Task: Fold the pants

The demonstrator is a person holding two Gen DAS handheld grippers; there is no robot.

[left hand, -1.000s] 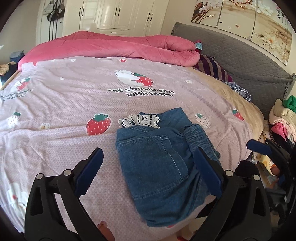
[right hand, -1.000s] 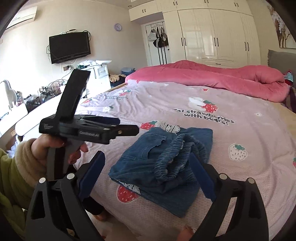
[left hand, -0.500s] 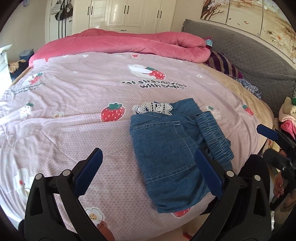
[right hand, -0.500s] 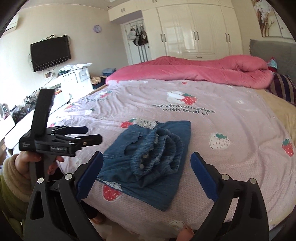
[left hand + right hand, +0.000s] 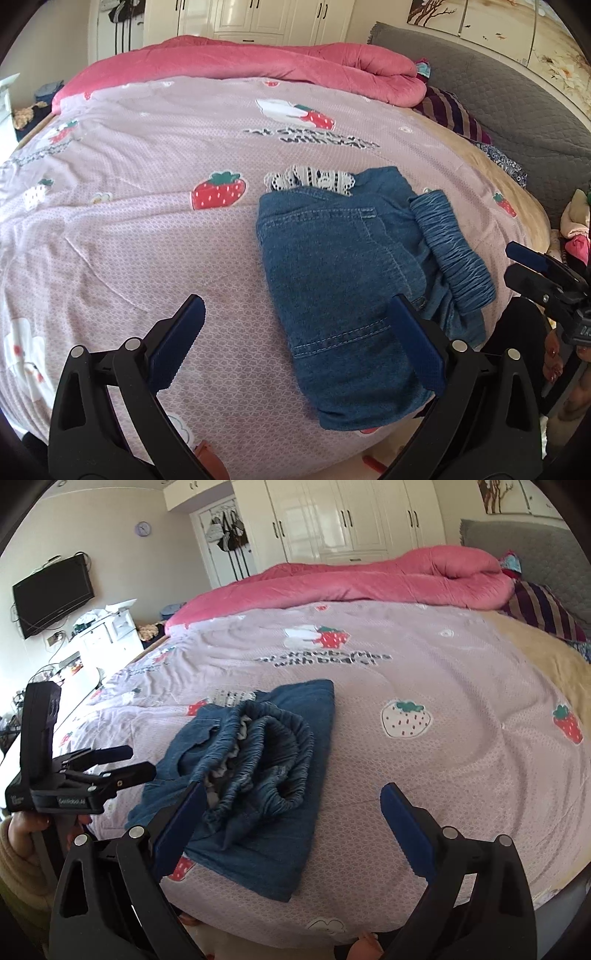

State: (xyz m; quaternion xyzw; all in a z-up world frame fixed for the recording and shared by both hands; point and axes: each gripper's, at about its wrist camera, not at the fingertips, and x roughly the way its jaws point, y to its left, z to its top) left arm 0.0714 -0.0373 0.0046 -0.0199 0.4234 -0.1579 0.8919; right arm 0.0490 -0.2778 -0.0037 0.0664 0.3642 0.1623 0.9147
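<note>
Blue denim pants [image 5: 343, 266] lie folded in a compact bundle near the front edge of the bed, elastic waistband bunched on the right side and white lace trim showing at the far end. In the right wrist view the same pants [image 5: 258, 775] show the gathered waistband on top. My left gripper [image 5: 299, 343] is open, held above the bed's edge, its right finger over the pants' near part. My right gripper [image 5: 291, 830] is open too, with its left finger in front of the pants. Neither holds anything.
The bed has a pink strawberry-print cover [image 5: 147, 184], a rolled pink duvet [image 5: 240, 62] at the far side and a grey headboard [image 5: 517, 110] on the right. White wardrobes [image 5: 351, 517], a wall TV [image 5: 51, 594] and a cluttered white desk [image 5: 92, 638] stand beyond.
Both grippers have shifted a little relative to the bed, staying open. The pants lie still in the same folded bundle.
</note>
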